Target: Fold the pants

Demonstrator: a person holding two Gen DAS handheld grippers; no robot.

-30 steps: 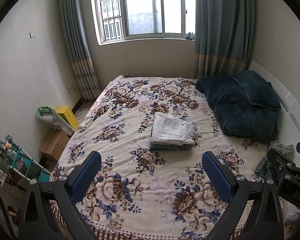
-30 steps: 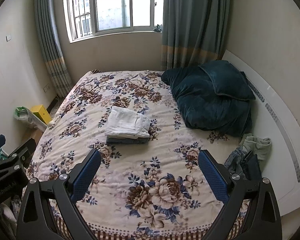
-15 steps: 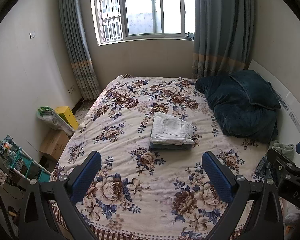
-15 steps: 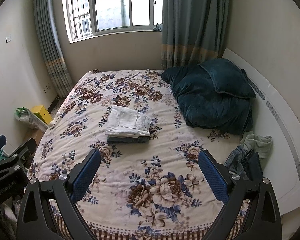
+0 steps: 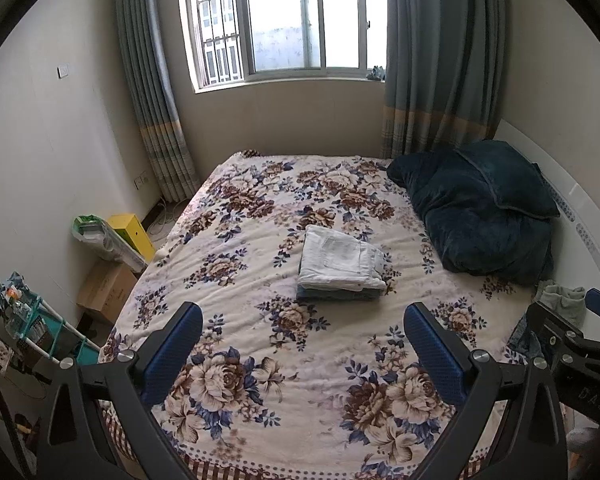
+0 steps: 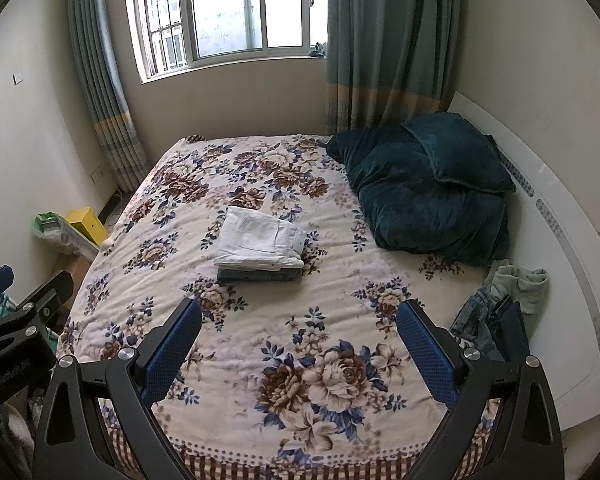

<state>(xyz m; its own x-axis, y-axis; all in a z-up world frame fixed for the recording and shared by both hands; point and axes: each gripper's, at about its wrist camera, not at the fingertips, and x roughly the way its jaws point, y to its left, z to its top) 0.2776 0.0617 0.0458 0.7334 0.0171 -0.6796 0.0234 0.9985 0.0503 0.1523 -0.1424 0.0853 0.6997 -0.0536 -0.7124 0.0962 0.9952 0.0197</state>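
Folded white pants [image 5: 342,258] sit stacked on a folded blue pair mid-frame on the bed [image 5: 260,360]; my left tongs [image 5: 304,344] and right tongs [image 6: 298,340] gape wide, empty.

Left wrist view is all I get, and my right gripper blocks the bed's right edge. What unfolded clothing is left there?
Observer: Crumpled blue denim jeans lie heaped beside the white headboard.
Operator: Only the jeans?
Observer: No, a dark navy garment lies bunched against them, on the headboard side.
Operator: Is my right gripper ready to grab?
Observer: The right gripper is empty, its jaws wide apart, above the floral blanket.
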